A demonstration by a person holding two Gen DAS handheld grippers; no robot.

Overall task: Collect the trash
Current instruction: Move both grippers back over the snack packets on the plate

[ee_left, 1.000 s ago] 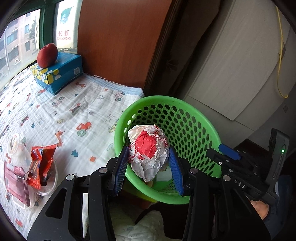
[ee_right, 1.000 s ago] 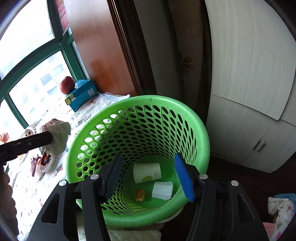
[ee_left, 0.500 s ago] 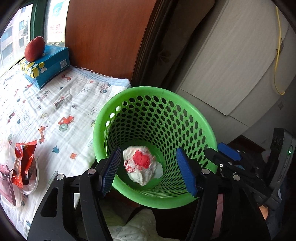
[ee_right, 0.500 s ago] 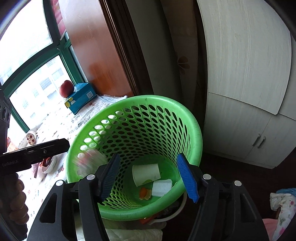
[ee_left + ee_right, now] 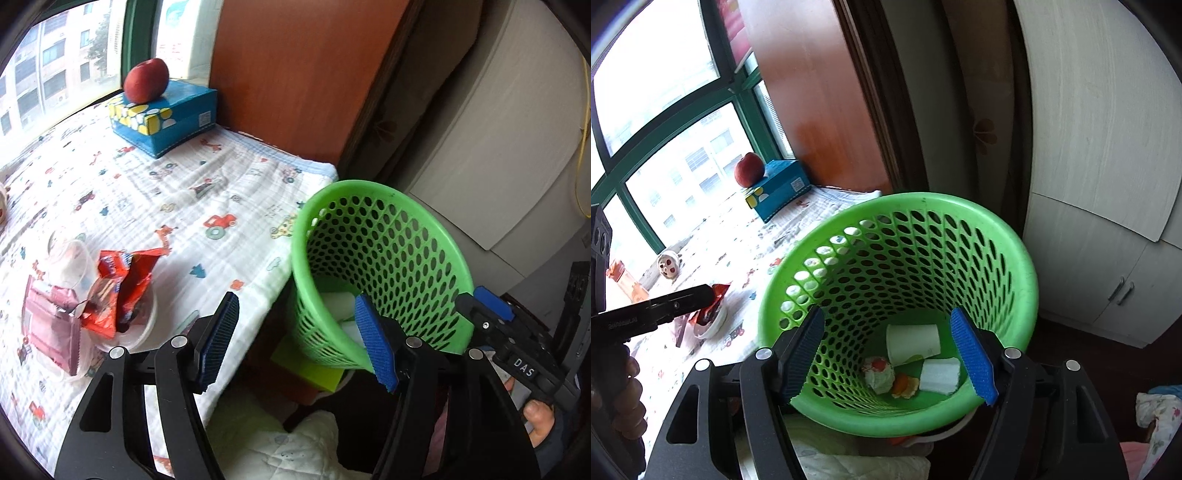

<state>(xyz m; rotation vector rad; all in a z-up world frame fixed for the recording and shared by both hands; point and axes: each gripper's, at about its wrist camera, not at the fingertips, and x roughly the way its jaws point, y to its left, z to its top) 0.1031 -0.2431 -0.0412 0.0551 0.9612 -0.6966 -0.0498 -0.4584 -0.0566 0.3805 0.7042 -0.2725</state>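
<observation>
Right wrist view: the right gripper (image 5: pixel 892 354), jaws opening and empty, frames the green perforated basket (image 5: pixel 1015 266), where the crumpled red-and-white wrapper (image 5: pixel 879 374) lies at 6 o'clock beside a paper cup (image 5: pixel 912 339). The left gripper (image 5: pixel 299 339) is spread and empty, with the red snack bag (image 5: pixel 122 288) at 9 o'clock. "DAS" marks the right gripper's body; farther off, an apple (image 5: pixel 146 79) sits on a blue tissue box (image 5: pixel 173 118).

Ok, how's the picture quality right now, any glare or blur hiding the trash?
Right wrist view: the window is blown out white, but the green basket interior is evenly lit, with the crumpled wrapper sharp. Left wrist view: slight motion blur, table edge smeared, red snack bag still readable. Both views bend straight lines toward the edges.
</observation>
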